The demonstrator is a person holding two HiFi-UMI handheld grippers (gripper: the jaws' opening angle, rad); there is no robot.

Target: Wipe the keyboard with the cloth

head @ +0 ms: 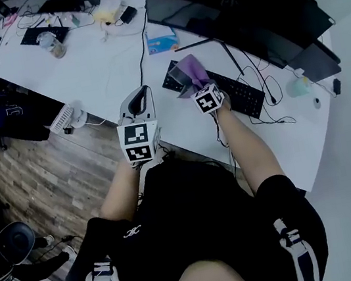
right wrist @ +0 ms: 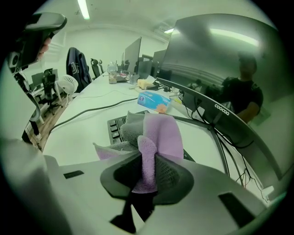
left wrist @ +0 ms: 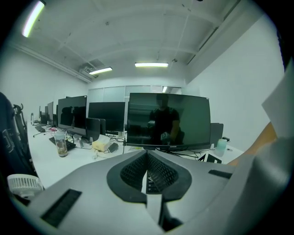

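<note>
A black keyboard [head: 234, 90] lies on the white desk [head: 97, 69] in front of a dark monitor [head: 241, 12]. My right gripper [head: 198, 86] is shut on a purple cloth [head: 190, 70], which hangs over the keyboard's left end. In the right gripper view the cloth [right wrist: 156, 137] bunches up between the jaws of the right gripper [right wrist: 147, 170] and hides much of the keyboard [right wrist: 117, 126]. My left gripper [head: 139, 102] hovers over bare desk left of the keyboard. In the left gripper view the left gripper [left wrist: 147, 172] is shut with nothing in it.
A blue tissue pack [head: 162, 38] lies behind the keyboard. Cables [head: 140, 49] run across the desk. A small white fan [head: 62, 119] sits at the desk's near edge, a cup [head: 53, 43] farther left, a bottle [head: 298, 86] at the right.
</note>
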